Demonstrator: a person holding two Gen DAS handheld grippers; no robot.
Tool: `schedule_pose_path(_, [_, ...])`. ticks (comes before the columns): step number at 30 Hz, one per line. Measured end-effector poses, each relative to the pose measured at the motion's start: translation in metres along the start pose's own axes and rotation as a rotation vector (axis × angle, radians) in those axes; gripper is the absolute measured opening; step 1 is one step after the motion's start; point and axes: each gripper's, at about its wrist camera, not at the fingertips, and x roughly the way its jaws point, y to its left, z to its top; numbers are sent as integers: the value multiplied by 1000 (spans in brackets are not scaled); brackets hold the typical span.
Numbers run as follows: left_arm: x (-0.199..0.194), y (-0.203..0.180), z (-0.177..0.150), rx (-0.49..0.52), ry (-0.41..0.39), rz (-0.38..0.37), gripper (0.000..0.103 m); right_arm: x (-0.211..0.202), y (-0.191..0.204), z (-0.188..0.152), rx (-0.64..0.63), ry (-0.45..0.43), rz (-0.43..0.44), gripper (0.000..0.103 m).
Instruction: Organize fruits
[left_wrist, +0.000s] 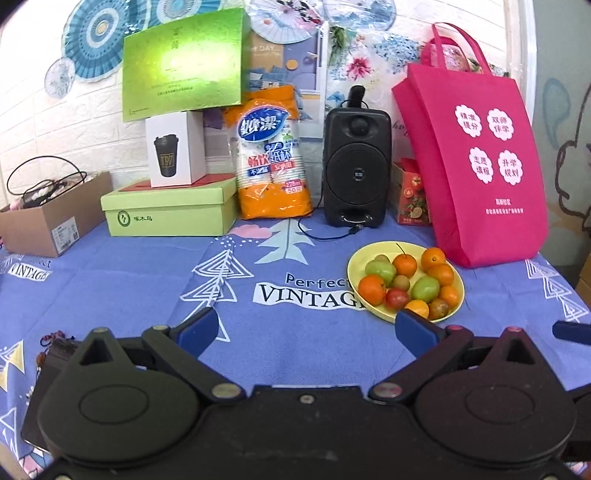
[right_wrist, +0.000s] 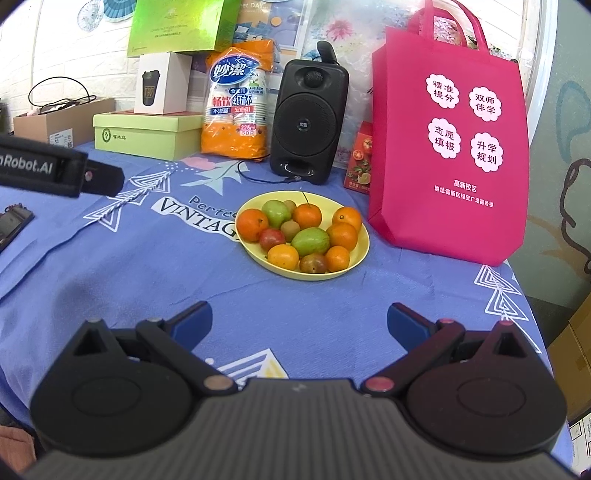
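Observation:
A yellow plate holds several fruits: oranges, green fruits, small reddish ones and kiwis. It sits on the blue tablecloth, right of centre. My left gripper is open and empty, just short of the plate's near-left rim. My right gripper is open and empty, above bare cloth in front of the plate. The left gripper's body shows at the left of the right wrist view.
A pink tote bag stands right of the plate. Behind are a black speaker with a cable, an orange cup pack, green boxes, a white cup box and a cardboard box. The table edge runs at right.

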Motion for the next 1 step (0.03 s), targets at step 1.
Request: schedule_pose_path(1, [1,1,0,-3,13,-12,103,0,0,0,0,0,0,103])
